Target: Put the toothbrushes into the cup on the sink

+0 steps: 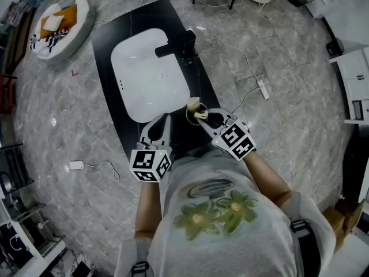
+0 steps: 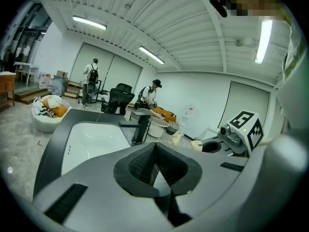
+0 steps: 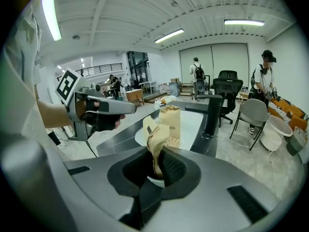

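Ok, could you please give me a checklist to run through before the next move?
1. Right tool shut on the wrapped toothbrush: ok.
2. Left tool shut with nothing in it: ok.
3. Cup upright beside the sink: ok.
4. Toothbrush end inside the cup: cannot tell.
5. Left tool apart from the cup: ok.

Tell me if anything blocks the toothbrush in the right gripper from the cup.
Nothing visible does. The right gripper holds the wrapped toothbrush in its jaws right at the cup, where another toothbrush already stands.
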The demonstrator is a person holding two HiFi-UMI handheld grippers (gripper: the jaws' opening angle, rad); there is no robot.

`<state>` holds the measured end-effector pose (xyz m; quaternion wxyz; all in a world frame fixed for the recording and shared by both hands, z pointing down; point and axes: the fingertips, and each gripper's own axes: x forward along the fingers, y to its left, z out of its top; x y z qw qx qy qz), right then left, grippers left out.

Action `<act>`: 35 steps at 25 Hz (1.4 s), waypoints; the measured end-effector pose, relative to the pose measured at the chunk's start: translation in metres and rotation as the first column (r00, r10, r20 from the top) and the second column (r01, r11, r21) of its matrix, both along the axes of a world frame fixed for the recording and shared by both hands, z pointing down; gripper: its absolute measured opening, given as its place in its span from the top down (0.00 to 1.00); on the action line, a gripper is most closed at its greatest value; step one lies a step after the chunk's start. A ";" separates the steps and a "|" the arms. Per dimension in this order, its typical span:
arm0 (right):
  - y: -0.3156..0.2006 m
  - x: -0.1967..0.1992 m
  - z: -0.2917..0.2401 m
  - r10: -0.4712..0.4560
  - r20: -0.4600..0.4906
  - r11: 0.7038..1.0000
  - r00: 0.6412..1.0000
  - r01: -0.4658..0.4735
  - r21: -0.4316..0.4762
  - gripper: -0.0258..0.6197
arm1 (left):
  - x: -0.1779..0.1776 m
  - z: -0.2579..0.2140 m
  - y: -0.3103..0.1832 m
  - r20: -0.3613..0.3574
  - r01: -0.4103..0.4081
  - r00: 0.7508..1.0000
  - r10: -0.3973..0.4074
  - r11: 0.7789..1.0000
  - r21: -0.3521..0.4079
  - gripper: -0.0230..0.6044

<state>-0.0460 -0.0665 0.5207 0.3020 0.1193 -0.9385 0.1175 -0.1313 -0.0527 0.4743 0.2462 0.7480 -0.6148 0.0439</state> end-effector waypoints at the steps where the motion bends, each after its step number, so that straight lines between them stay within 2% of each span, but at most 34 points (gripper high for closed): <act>1: 0.000 0.000 0.001 0.001 0.001 1.000 1.000 -0.001 -0.001 0.87 | 0.000 0.001 0.000 0.000 0.001 1.000 -0.001 1.000 0.000 0.93; 20: 0.009 -0.001 -0.001 0.010 0.023 1.000 1.000 -0.009 -0.019 0.86 | 0.001 -0.001 0.010 0.005 -0.022 1.000 0.022 1.000 0.001 0.93; 24: 0.014 0.000 -0.005 0.007 0.039 1.000 0.999 -0.007 -0.010 0.76 | 0.004 -0.002 0.014 0.006 -0.033 0.999 0.033 0.999 0.004 0.93; 35: 0.023 0.003 -0.031 0.030 0.094 0.999 0.995 -0.032 0.027 0.73 | 0.013 -0.010 0.024 0.007 -0.064 0.998 0.064 0.998 0.018 0.93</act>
